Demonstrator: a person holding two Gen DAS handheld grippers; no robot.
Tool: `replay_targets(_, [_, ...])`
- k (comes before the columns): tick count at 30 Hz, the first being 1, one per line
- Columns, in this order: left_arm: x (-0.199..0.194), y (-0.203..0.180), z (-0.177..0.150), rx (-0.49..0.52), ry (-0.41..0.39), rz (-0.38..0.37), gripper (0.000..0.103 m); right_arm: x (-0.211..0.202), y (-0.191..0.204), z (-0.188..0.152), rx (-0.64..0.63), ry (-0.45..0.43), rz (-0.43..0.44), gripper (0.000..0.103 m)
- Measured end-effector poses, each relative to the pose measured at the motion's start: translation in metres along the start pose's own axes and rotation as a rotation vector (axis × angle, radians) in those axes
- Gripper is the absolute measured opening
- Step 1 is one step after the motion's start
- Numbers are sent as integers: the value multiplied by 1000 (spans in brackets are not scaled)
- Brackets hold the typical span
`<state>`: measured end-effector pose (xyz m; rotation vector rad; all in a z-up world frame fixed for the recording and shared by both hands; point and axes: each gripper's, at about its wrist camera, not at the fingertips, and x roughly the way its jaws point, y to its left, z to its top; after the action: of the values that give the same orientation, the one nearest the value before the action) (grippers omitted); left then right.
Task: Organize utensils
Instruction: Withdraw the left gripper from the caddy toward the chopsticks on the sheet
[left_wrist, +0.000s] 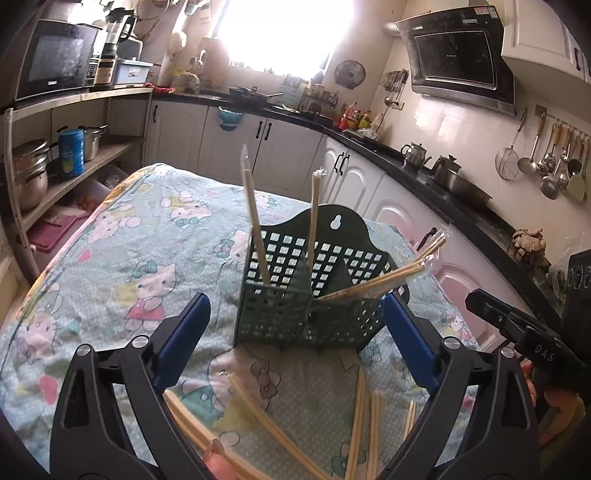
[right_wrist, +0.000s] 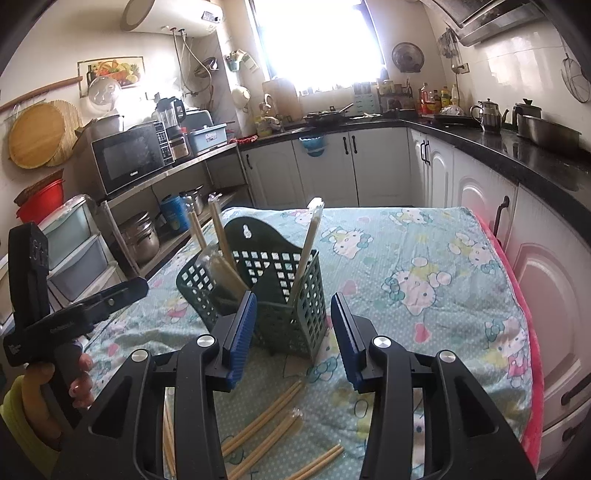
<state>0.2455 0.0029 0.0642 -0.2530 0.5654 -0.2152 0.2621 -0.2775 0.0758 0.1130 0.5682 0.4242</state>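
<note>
A dark green slotted utensil basket stands on a table with a cartoon-cat cloth; it also shows in the right wrist view. Wrapped chopstick pairs stand in it, and several lean out to the right. More wrapped pairs lie on the cloth in front, also seen in the right wrist view. My left gripper is open and empty just before the basket. My right gripper is open and empty, near the basket's front corner.
Kitchen cabinets and a black counter run behind and right of the table. A shelf with pots and a microwave stands to the left. The other hand-held gripper shows at the edge of each view.
</note>
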Motion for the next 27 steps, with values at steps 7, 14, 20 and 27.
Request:
replay_targets(7, [-11, 13, -11, -27, 16, 10, 87, -2, 6, -13, -2, 21, 11, 43])
replay_targets(14, [-18, 33, -24, -64, 35, 35, 87, 4, 16, -25, -12, 49, 26, 43])
replay_targets(20, [-21, 50, -33, -94, 49, 58, 87, 11, 24, -36, -26, 76, 41, 43])
replay_targets(27, [-23, 65, -44, -118, 72, 85, 87, 19, 30, -47, -33, 105, 55, 43])
